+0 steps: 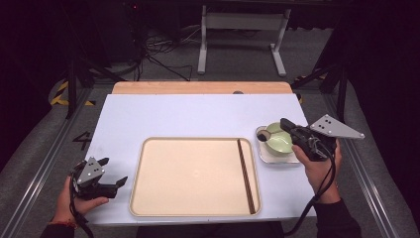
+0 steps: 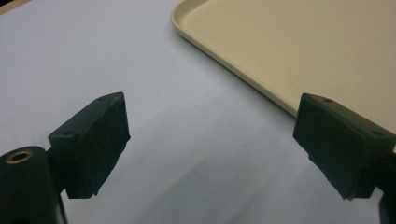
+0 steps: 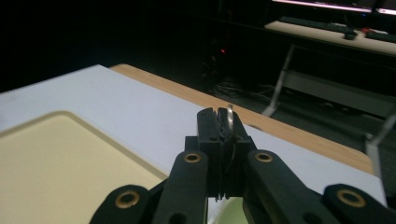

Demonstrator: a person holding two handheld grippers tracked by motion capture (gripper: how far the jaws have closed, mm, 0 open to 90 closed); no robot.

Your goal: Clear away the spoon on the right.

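A white table [image 1: 148,114] is seen in the high view, with a beige tray [image 1: 193,176] set near its front edge and a pair of dark chopsticks [image 1: 246,176] laid along the tray's right side. Just beside the tray's right rim a pale green bowl [image 1: 278,144] is seated on a small grey square plate [image 1: 270,156]. The right gripper [image 1: 285,124] is held over the bowl, and its jaws are closed on a thin metal piece; in the right gripper view that piece [image 3: 230,122] is seen edge-on between the jaws, pinched tight, and it is taken for the handle of a spoon [image 1: 262,136], whose dark rounded end is seen at the bowl's left rim in the high view. Whether the spoon's end touches the bowl or hangs above it cannot be told, as the spot is small and dim. The lower stretch of the metal piece is hidden behind the right gripper's own linkage. The left gripper [image 1: 113,173] is rested at the table's front left corner, beside the tray and apart from it; in the left gripper view its jaws are spread wide with nothing between them, bare table and a corner of the tray [image 2: 280,56] lying beyond. The room behind the table is dark, and little of it can be made out
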